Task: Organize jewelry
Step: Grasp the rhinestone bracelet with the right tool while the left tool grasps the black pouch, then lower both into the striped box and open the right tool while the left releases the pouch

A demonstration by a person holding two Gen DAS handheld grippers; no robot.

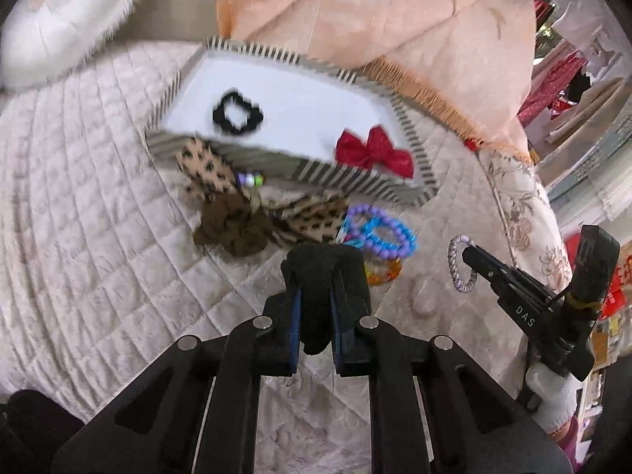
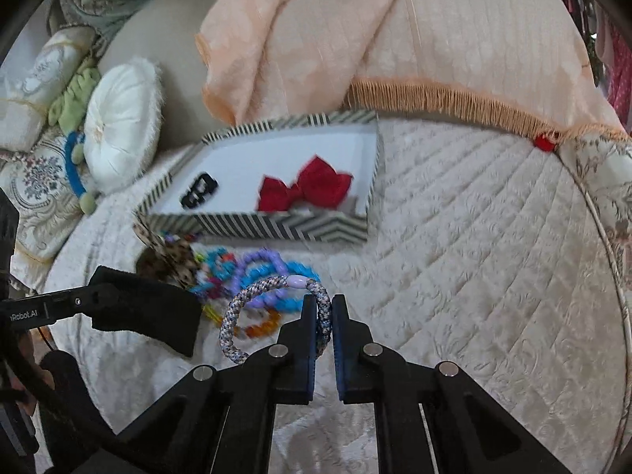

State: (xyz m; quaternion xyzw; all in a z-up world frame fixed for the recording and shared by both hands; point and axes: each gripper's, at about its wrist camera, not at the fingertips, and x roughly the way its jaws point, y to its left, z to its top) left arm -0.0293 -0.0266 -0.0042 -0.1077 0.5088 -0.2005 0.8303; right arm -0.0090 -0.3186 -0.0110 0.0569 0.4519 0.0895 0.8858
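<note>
My left tongs (image 1: 324, 272) pinch a black scrunchie (image 1: 322, 276) and my right tongs (image 2: 324, 308) a braided hair tie (image 2: 252, 316), both lifted for the striped tray (image 2: 276, 225).

Soft, even indoor light fills both views, bright enough for clear colour, with no harsh glare. Shadows are faint; a weak one lies on the quilt (image 2: 454, 237) under the tray's near wall. Motion blur smears the striped tray (image 1: 276, 162) and the black scrunchie (image 1: 237, 112) in the left view, and the beaded bracelets (image 2: 260, 272) in the right. Fisheye distortion bends the quilt's stitched lines, and dark vignetting rings every corner.
</note>
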